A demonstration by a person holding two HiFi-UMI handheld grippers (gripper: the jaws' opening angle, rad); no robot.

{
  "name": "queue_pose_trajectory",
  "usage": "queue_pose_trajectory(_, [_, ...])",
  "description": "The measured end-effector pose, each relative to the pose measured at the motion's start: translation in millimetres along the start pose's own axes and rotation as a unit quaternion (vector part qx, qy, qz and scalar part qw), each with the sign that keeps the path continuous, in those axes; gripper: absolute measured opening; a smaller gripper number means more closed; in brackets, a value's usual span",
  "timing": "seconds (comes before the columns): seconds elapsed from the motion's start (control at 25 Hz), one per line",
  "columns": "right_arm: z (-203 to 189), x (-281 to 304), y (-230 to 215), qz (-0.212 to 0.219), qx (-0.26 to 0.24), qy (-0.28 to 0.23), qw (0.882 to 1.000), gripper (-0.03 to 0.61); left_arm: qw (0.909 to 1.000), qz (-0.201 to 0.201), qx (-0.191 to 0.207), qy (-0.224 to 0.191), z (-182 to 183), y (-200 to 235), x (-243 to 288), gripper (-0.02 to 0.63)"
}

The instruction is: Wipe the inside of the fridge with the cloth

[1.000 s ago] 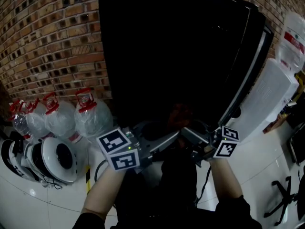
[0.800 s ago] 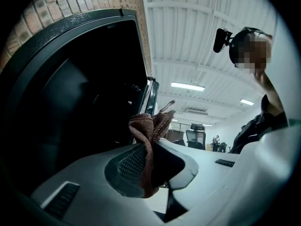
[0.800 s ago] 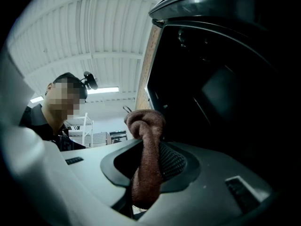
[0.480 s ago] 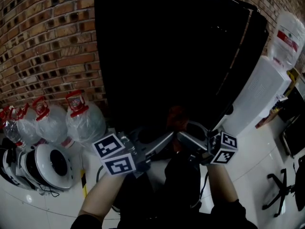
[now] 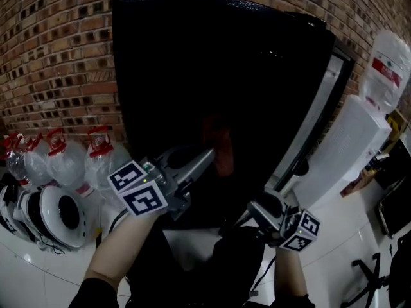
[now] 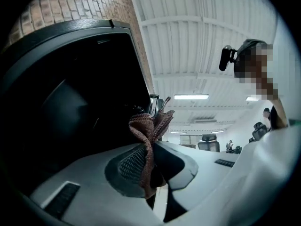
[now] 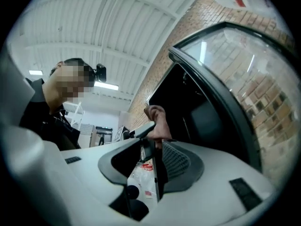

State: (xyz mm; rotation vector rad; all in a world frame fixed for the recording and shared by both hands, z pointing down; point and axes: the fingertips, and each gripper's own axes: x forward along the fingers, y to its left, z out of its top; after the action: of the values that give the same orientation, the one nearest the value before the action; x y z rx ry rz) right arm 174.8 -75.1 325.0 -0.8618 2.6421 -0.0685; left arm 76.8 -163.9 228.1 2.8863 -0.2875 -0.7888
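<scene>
1. The L gripper [image 5: 207,156] is up in front of the black fridge [image 5: 225,69]. Its jaws have just been closing & now pinch the cloth [image 5: 222,160].
2. In the left gripper view the cloth [image 6: 149,126] is red-brown & bunched up. It sticks up past the tips of the L gripper [image 6: 151,147], w/ a bit hanging down between the jaws.
3. The cloth is in the air, near the dark fridge. Can't tell if it touches it.
4. The R gripper [image 5: 247,214] is lower & more to the right, apart from the cloth. Its jaws have just been opening & are spread wide, w/ nothing between them.
5. In the right gripper view only the floor shows through the gap of the R gripper [image 7: 150,160]. The cloth [image 7: 157,119] is up ahead.
6. The fridge door [image 5: 318,124] stands open on the right.
7. Jugs [image 5: 70,162] w/ red caps sit on the floor [image 5: 38,268] by the brick wall [image 5: 58,56], left of the fridge.
</scene>
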Motion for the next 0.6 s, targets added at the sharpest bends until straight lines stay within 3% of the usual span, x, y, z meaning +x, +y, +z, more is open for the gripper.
queue_pose_trajectory(0.2, [31.0,-13.6,-15.2,-0.037,-0.095,0.046,0.994,0.08,0.9968,0.01,0.079,0.003,7.8,-10.4,57.4,0.057])
queue_pose_trajectory(0.4, [68.8,21.8,-27.2,-0.054,-0.169,0.055,0.983,0.074,0.9923,0.023,0.117,0.032,15.0,-7.1,88.0,0.057])
queue_pose_trajectory(0.6, [66.4,53.2,-8.2,-0.04,-0.192,0.058,0.979,0.074,0.9893,-0.013,0.134,0.056,26.6,7.8,117.7,0.057])
